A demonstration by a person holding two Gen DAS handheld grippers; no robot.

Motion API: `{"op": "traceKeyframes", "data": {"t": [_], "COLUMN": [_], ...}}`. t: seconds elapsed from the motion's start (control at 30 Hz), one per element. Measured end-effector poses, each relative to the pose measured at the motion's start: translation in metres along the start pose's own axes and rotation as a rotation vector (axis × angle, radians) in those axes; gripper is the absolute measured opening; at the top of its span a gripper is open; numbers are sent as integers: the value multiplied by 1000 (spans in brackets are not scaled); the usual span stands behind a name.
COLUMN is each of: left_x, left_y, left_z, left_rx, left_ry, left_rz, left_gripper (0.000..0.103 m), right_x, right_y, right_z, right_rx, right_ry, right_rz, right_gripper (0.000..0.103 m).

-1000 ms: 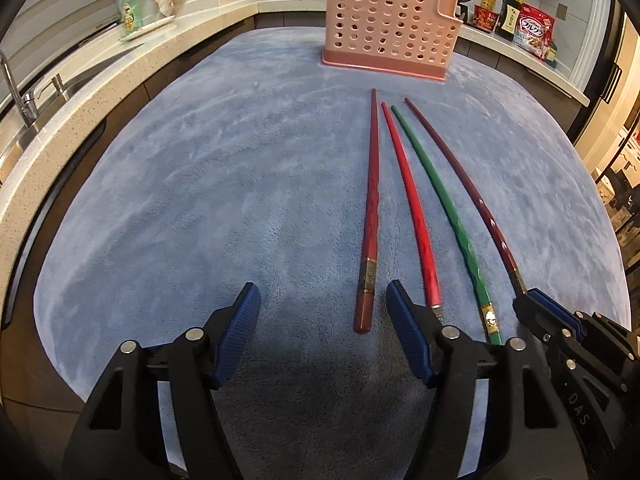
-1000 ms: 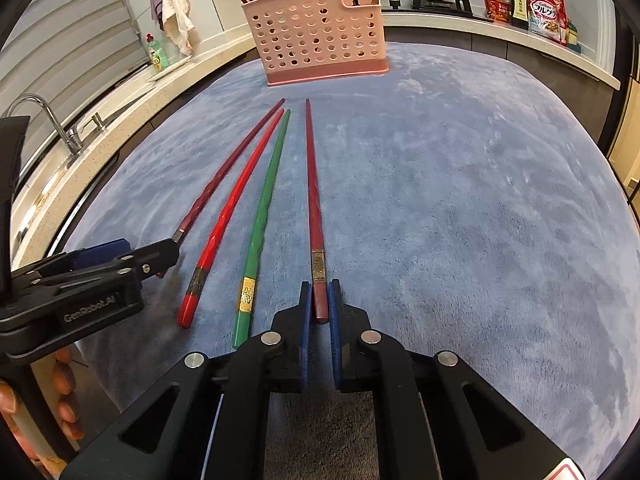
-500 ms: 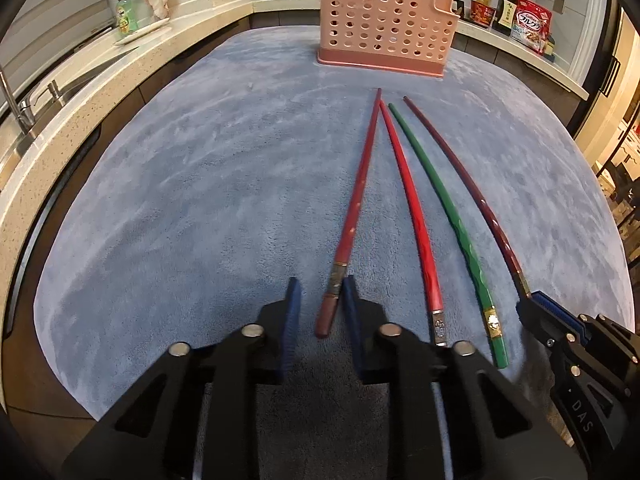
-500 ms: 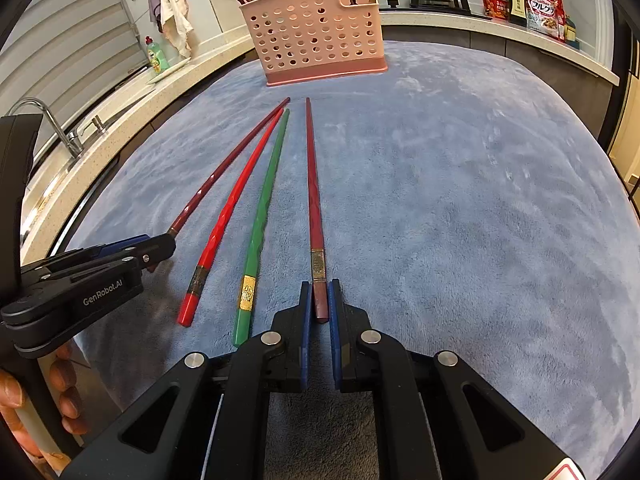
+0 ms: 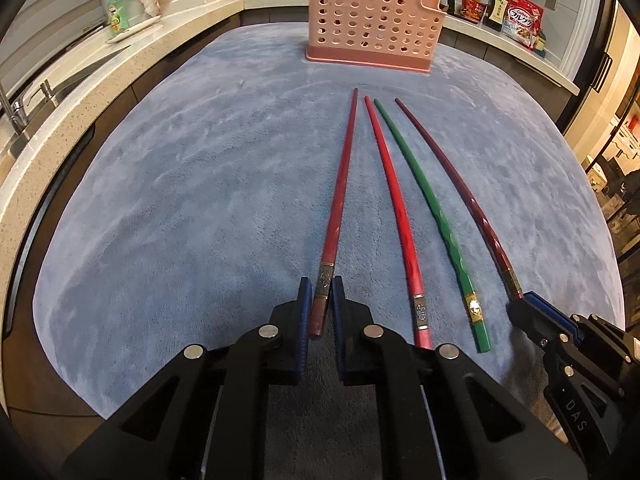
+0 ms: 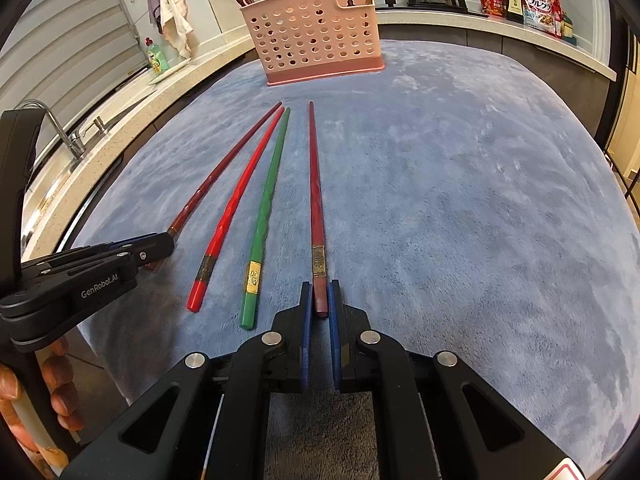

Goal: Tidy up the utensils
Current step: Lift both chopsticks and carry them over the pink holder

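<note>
Left gripper (image 5: pixel 320 302) clamps the leftmost chopstick (image 5: pixel 340 192) at lower centre, right gripper (image 6: pixel 320 300) clamps the rightmost chopstick (image 6: pixel 315 184), both lying on the blue mat (image 5: pixel 180 200), pink rack (image 5: pixel 374 20) at top.

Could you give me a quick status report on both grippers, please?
Left hand-held gripper shut on leftmost dark red chopstick. Right hand-held gripper shut on rightmost dark red chopstick. Path to pink basket clear.
</note>
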State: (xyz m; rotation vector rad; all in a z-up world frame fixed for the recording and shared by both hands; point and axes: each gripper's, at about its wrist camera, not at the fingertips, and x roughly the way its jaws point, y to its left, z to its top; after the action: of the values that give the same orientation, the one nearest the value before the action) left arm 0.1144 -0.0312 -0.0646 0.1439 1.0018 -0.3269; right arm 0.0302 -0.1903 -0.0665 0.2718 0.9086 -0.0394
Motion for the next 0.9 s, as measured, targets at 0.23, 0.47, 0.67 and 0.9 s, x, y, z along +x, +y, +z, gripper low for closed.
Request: {"op": "traceKeyframes", "data": {"t": [0.23, 0.47, 0.67, 0.9], "left_x": [-8, -31, -61, -95], "left_y": [4, 11, 20, 29], "left_z": [-3, 0, 14, 42], "left_rx": [-6, -29, -81, -107], "left_ry": [-6, -36, -92, -172], "left_rz": [-12, -50, -85, -107], "left_gripper": [9, 9, 8, 8], "right_x": [-10, -38, -76, -112], "right_y": [-3, -4, -1, 0], "right_z": [-1, 3, 19, 51], "right_rx": [11, 15, 10, 19], "right_ry": [-14, -54, -134, -222], "right_rz": [8, 32, 51, 76], "right_gripper": [7, 7, 7, 7]}}
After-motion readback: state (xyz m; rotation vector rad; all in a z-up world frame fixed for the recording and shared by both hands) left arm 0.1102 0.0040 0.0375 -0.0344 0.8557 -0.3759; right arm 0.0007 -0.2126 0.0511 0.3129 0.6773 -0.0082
